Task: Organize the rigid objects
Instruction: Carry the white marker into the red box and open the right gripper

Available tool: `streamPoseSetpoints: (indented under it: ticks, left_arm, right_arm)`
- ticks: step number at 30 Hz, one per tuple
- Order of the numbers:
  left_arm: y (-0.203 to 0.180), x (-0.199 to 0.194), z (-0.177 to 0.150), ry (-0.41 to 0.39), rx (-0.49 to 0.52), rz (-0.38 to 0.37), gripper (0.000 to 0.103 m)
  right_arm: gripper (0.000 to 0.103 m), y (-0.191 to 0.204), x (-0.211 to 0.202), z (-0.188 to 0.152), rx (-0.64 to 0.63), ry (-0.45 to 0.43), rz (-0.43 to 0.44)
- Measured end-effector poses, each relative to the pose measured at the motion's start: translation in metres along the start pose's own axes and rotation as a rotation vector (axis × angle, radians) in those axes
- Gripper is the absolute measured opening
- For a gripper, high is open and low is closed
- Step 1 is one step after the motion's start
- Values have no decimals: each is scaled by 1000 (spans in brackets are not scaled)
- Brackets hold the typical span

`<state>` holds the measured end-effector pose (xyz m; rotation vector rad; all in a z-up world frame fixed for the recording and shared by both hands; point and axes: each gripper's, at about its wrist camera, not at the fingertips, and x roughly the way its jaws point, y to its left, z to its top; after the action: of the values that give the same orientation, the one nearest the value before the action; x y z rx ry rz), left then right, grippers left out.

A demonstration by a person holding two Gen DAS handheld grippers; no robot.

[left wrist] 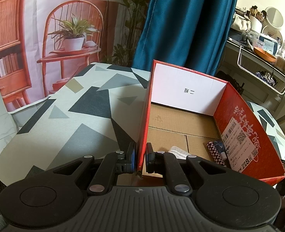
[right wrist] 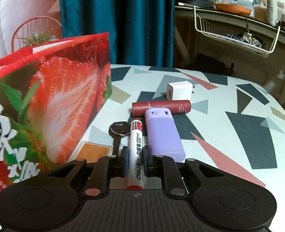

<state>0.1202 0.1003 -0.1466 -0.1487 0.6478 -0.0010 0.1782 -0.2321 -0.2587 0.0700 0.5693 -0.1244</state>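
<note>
My left gripper [left wrist: 141, 159] is shut on the left wall of the red cardboard box [left wrist: 145, 114], near its close corner. Inside the box lie a checkered tube [left wrist: 216, 153], a blue-white item [left wrist: 220, 147] and a white piece [left wrist: 178, 151]. My right gripper [right wrist: 135, 161] is shut on a white whiteboard marker [right wrist: 135, 154] that lies on the table, pointing away. Beside the marker lie a black key [right wrist: 118, 130], a lilac case [right wrist: 162, 133], a dark red tube [right wrist: 161, 106], a white charger cube [right wrist: 179, 91] and an orange-filled clear case [right wrist: 94, 151]. The box shows at left in the right wrist view [right wrist: 51, 96].
The table has a grey, black and pink triangle-patterned cloth [left wrist: 74, 116]. A blue curtain [left wrist: 187, 23] hangs behind. A cluttered shelf with a white wire basket [right wrist: 233, 34] stands at the back right. A printed backdrop [left wrist: 45, 29] hangs at the left.
</note>
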Motion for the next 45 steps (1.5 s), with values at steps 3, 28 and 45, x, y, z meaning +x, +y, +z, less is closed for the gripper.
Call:
streamPoseSetpoints:
  ticks: [3,28,45]
  left_arm:
    - [0,0,-1,0,1,0,11]
    - [-1,0,-2,-5,4,-5,11]
    - [0,1,-3,-8,5,-5,11]
  right_arm:
    - [14,-1,-12,2,20,-31,23]
    - [14,82,-81,54,-27,-142,394]
    - [16,80,-83,52,-20,-165,401]
